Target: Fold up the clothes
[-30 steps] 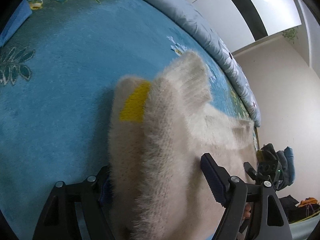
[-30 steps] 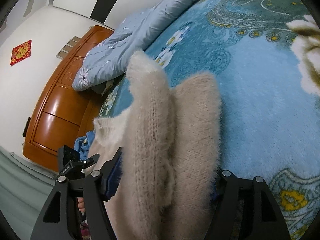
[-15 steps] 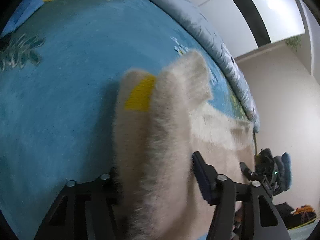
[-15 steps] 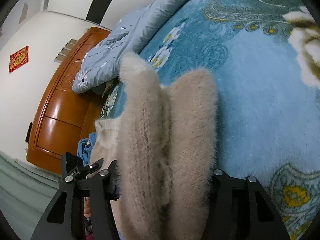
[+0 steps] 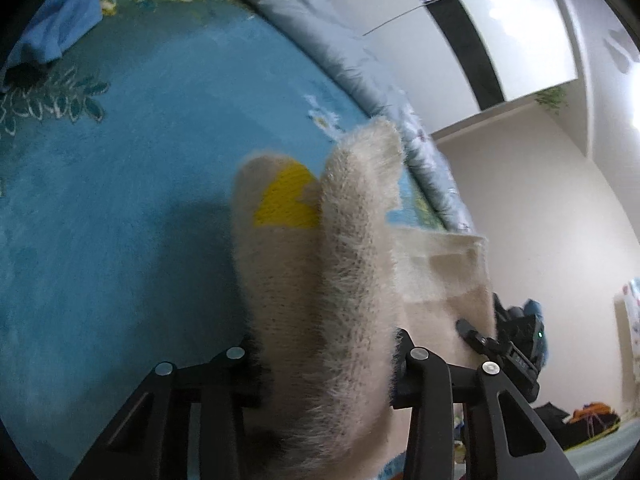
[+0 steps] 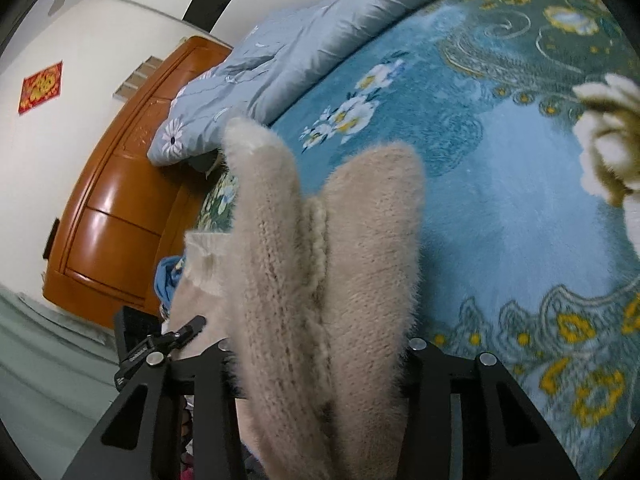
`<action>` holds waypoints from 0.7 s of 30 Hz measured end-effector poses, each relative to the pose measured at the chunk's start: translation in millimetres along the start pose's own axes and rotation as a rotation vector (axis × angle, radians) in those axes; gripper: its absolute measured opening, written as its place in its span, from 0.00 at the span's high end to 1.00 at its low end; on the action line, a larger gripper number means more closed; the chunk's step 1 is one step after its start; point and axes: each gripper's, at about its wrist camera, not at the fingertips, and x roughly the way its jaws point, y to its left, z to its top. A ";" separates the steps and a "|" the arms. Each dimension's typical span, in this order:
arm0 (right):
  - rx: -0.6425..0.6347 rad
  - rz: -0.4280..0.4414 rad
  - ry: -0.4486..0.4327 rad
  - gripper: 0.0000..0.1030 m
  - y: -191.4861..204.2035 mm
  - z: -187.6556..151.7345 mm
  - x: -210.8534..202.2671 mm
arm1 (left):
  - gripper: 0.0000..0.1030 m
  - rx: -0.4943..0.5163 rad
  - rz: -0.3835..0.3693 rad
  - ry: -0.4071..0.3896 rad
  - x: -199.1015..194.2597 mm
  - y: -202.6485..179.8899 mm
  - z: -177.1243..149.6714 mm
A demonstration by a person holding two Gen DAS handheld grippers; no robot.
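A fuzzy cream knit sweater (image 5: pixel 328 280) with a yellow patch (image 5: pixel 290 200) bulges between the jaws of my left gripper (image 5: pixel 324 354), which is shut on it and holds it above the blue floral bedspread (image 5: pixel 120 200). My right gripper (image 6: pixel 320 350) is shut on another bunched part of the same sweater (image 6: pixel 320 260). The sweater stretches between the two grippers. The right gripper shows at the lower right of the left wrist view (image 5: pixel 504 344). The left gripper shows at the lower left of the right wrist view (image 6: pixel 160 344).
A pale blue quilt (image 6: pixel 300 52) lies along the far side of the bed. A wooden headboard (image 6: pixel 120 208) stands at the left of the right wrist view. A blue garment (image 5: pixel 56 32) lies at the bed's far left. Another cream fuzzy garment (image 6: pixel 612 136) lies at the right.
Both grippers have closed tighter on the sweater and lifted it up off the bedspread. The views have tilted up toward the walls.
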 end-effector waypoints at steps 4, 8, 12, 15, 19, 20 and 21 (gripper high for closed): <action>-0.063 0.001 -0.012 0.57 23.4 0.3 -14.3 | 0.59 0.030 -0.014 -0.017 -13.0 -15.8 0.0; -0.108 0.005 -0.041 0.57 41.8 6.8 -38.3 | 0.59 0.066 -0.056 -0.050 -24.8 -38.6 2.9; -0.168 0.020 -0.084 0.57 63.1 15.8 -73.3 | 0.59 0.102 -0.104 -0.070 -34.7 -68.0 10.4; -0.211 0.024 -0.115 0.57 78.7 25.5 -100.4 | 0.59 0.153 -0.132 -0.094 -43.6 -98.9 17.9; -0.245 0.038 -0.157 0.57 99.8 42.0 -137.4 | 0.59 0.192 -0.167 -0.115 -50.4 -141.0 30.3; -0.256 0.043 -0.168 0.57 105.5 46.4 -148.6 | 0.59 0.203 -0.171 -0.115 -51.8 -151.5 35.4; -0.261 0.049 -0.176 0.57 110.6 50.8 -158.8 | 0.59 0.214 -0.175 -0.114 -53.1 -161.9 40.7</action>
